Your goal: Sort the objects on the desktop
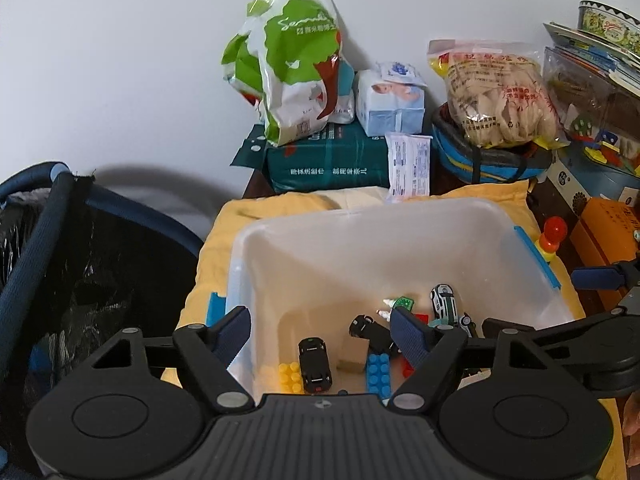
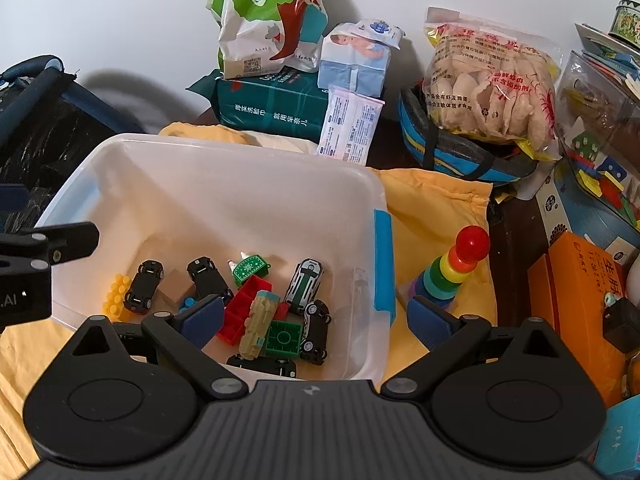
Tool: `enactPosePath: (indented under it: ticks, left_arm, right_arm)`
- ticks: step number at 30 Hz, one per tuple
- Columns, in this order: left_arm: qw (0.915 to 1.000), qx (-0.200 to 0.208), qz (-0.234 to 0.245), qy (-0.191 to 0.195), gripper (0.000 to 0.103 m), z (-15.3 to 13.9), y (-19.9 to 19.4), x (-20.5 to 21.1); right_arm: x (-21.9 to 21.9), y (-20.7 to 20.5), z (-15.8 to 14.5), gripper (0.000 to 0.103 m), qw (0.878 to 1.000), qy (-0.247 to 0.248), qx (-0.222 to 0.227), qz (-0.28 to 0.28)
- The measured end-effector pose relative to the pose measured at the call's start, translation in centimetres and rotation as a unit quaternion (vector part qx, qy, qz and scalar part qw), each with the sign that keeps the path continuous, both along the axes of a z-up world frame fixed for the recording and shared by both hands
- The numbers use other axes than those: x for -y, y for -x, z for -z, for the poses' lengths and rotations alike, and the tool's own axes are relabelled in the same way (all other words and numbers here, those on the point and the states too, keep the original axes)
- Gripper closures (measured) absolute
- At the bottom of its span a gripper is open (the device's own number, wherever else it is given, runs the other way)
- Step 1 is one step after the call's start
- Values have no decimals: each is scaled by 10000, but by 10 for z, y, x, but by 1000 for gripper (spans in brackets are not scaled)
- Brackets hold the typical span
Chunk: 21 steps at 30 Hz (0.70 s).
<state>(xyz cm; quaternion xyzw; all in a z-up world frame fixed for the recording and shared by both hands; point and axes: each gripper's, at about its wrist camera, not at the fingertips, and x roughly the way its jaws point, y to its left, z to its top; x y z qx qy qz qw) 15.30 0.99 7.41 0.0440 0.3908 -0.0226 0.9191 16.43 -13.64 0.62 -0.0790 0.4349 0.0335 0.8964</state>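
Both of my grippers hang over the near rim of the translucent storage bin (image 2: 224, 184), jaws spread wide and holding nothing. My left gripper (image 1: 320, 330) straddles the bin's near left corner: one blue pad sits outside the wall, the other over the toys inside. My right gripper (image 2: 316, 320) straddles the bin's right wall, its left pad over the red brick (image 2: 242, 310) and its right pad outside, just beside the rainbow stacking tower (image 2: 448, 276).

Sorted toys lie heaped on the bin floor toward the near edge: a black toy car (image 1: 315, 365) beside a yellow brick (image 1: 290, 378), a blue brick (image 1: 378, 372), a tan block (image 1: 354, 354), a white-and-green car (image 2: 304, 285), a green brick (image 2: 283, 339) and a beige brick (image 2: 258, 322) lying across the red one. The stacking tower stands upright outside the bin, on the yellow cloth (image 2: 436, 204) by the bin's right wall with its blue latch (image 2: 383, 260).

That cloth covers the desk under the bin. Along the desk's far edge, against a white wall, I see a green-and-white bag (image 2: 272, 16) atop a dark green pack (image 2: 272, 110), a tissue pack (image 2: 354, 66), a bag of crackers (image 2: 488, 80) resting on a blue basket (image 2: 460, 156), and an orange box (image 2: 580, 292) at the right edge. A dark mesh hamper (image 1: 68, 264) stands off the desk's left side.
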Motion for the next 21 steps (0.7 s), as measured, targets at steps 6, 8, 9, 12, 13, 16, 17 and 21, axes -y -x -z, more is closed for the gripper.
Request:
enactPosePath:
  ticks: [6,8,9,12,13,16,17,21]
  left_arm:
    - [9998,139,4,-143,23,-1,4,1]
    - [9998,114,20,-129,23,-1,3,1]
    - [9999,90,8,-122,23,-1,2,1]
    - [10000,12,-10,-68,23,1,0,-1]
    - [10000,-35,1,-57,23,2,0,-1]
    - [9999,-102,-10,-115,23,6,-1,0]
    - [9998,-112,-10,-138,23,6,-1,1]
    - [9998,-162,-18,-148,23,7,-1,1]
  right_arm:
    - [1,-1,0,3,10000,-47,10,10]
    - [0,-2,1,3,10000,-44,-1,5]
    - [0,-2,1,3,10000,-48,-5,10]
    - [0,-2,2,3,10000,-62,-5,6]
    - [0,-2,2,3,10000,-56,-6,5]
    - [0,-2,3,3,10000,-61,-12,0]
    - [-1,-2,3,3,10000,-61,-13,-3]
    - [-2,-1,3,2,10000,-65,-14,-7]
